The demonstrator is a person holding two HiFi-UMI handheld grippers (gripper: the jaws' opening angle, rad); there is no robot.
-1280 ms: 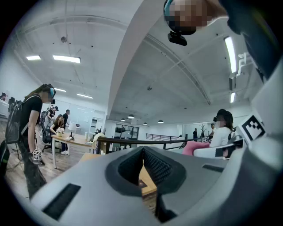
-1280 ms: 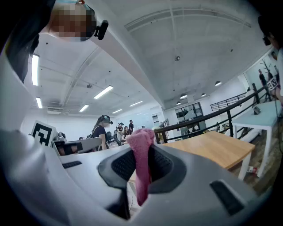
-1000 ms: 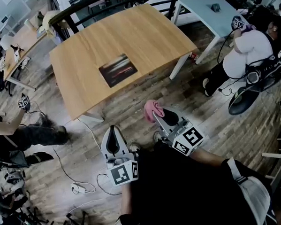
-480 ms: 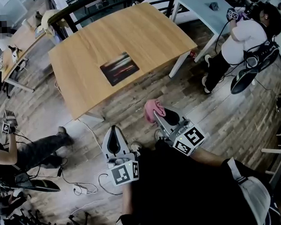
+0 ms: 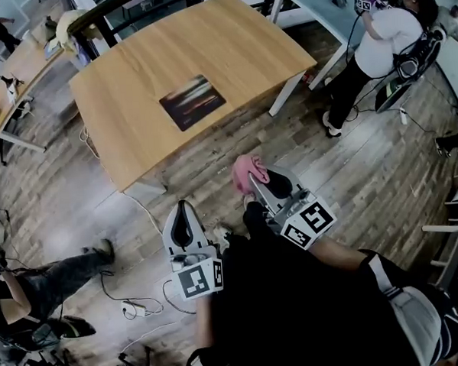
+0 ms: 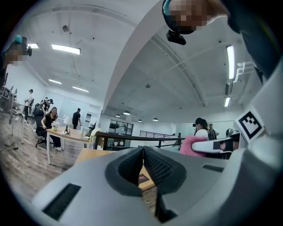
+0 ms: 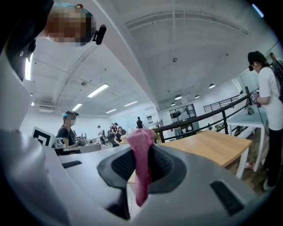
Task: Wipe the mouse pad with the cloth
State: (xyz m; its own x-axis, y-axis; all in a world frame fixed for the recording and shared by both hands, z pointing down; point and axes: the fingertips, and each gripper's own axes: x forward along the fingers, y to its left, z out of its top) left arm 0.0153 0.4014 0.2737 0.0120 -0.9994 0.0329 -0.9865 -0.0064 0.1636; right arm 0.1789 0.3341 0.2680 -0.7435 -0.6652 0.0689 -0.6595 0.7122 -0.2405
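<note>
A dark mouse pad [image 5: 192, 101] lies flat on the wooden table [image 5: 245, 51], a few steps ahead of me. A pink cloth [image 5: 248, 173] is pinched in my right gripper [image 5: 253, 186], which is shut on it and held low over the floor, short of the table. In the right gripper view the pink cloth [image 7: 142, 165] hangs between the jaws. My left gripper [image 5: 181, 211] is beside it, shut with nothing in it; its jaws meet in the left gripper view [image 6: 143, 152].
A person in white [image 5: 375, 44] stands at a pale table [image 5: 319, 1] to the right. Another person's legs [image 5: 50, 276] and cables [image 5: 132, 306] lie on the wood floor at the left. More desks [image 5: 13, 82] stand at the far left.
The view has shifted closer to the table. The person in white moved toward the pale table; the person at the left moved lower. Both grippers keep their pose.
</note>
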